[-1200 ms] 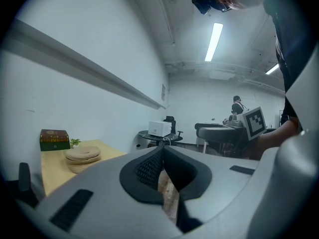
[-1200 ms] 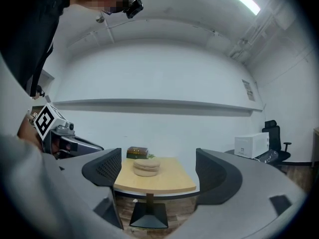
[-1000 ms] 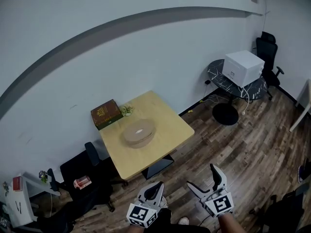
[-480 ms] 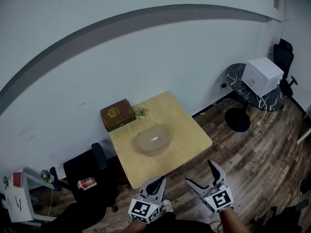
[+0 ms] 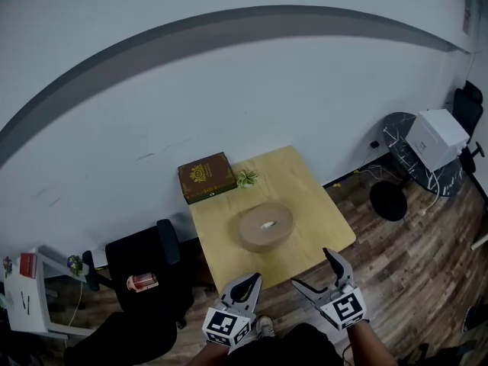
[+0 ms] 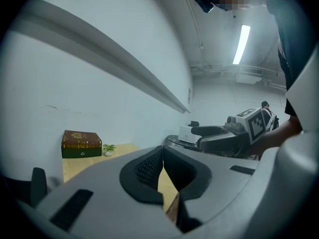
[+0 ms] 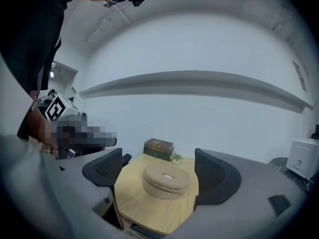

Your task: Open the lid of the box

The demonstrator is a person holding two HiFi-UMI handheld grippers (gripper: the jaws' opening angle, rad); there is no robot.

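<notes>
The round box (image 5: 266,226) sits mid-frame on the tabletop (image 5: 320,212), lid on. Both tools hang at lower centre, short of the near edge: the left hand-held gripper (image 5: 248,284) is clenched on nothing, the right hand-held gripper (image 5: 310,268) released and empty (the box shows far off between its jaws). I judge the reach is in hand, and lifting the lid calls for crossing that gap over the near edge; a chair (image 5: 145,269) crowds the lower left, a brown box (image 5: 207,178) the far edge, and the right side lies open.

Left claw (image 5: 249,281) pinched, right claw (image 5: 312,269) agape
</notes>
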